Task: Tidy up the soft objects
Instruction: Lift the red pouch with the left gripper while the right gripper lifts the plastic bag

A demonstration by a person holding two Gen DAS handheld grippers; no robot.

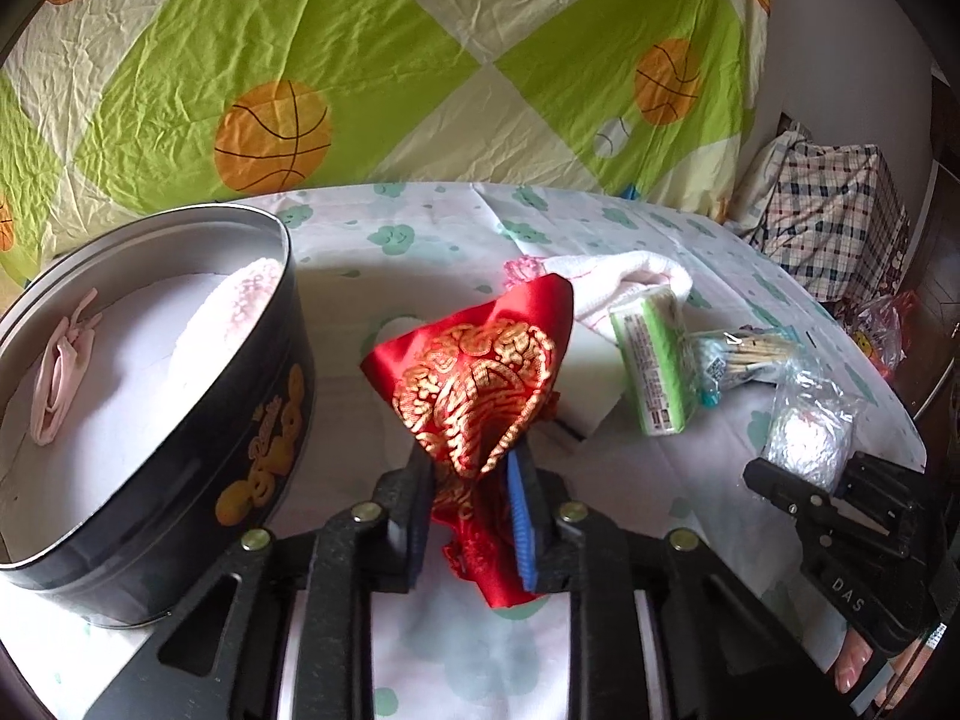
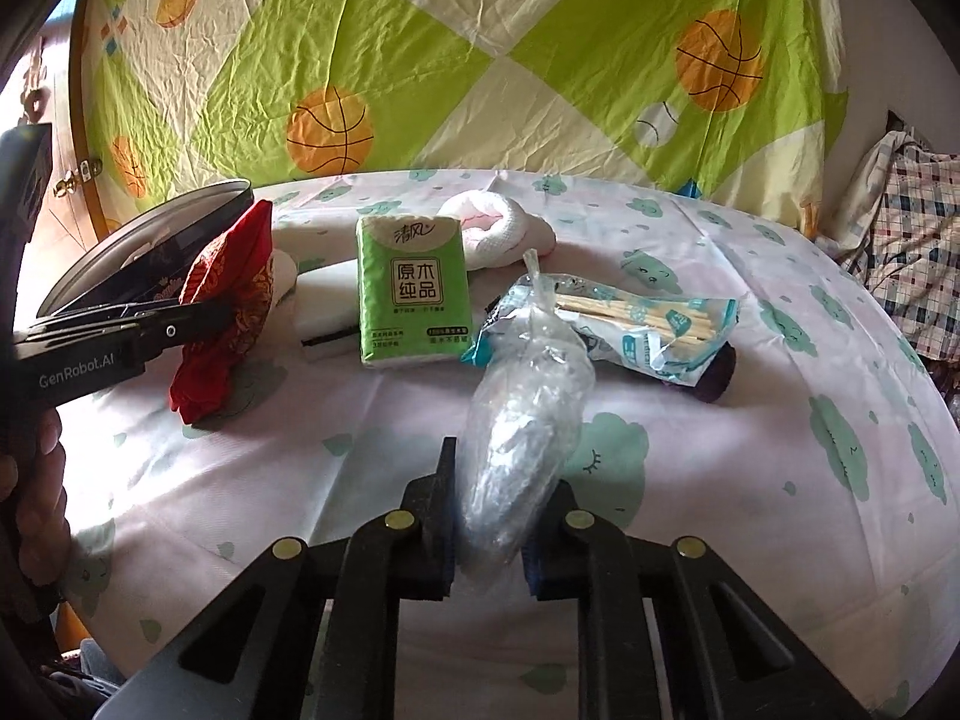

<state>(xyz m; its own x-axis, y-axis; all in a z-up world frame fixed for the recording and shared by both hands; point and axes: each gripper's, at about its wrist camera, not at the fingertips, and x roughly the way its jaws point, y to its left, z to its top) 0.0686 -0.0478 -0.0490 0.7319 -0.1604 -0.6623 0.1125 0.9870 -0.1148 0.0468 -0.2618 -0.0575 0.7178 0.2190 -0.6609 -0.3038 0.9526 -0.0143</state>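
1. Left wrist view: the left gripper [image 1: 474, 480] squeezes a red and gold cloth pouch [image 1: 480, 384] between its pads. The pouch sticks up just above the fingers. A round black tin [image 1: 198, 420] sits close on the left. A green tissue pack [image 1: 651, 360] lies further right.
2. Right wrist view: the right gripper [image 2: 489, 516] is closed on a clear plastic bag [image 2: 528, 414]. The bag points away from the fingers. The tissue pack [image 2: 411, 288] stands farther back, a little to the left.

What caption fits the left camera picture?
Left gripper pinches a red pouch beside the black tin.
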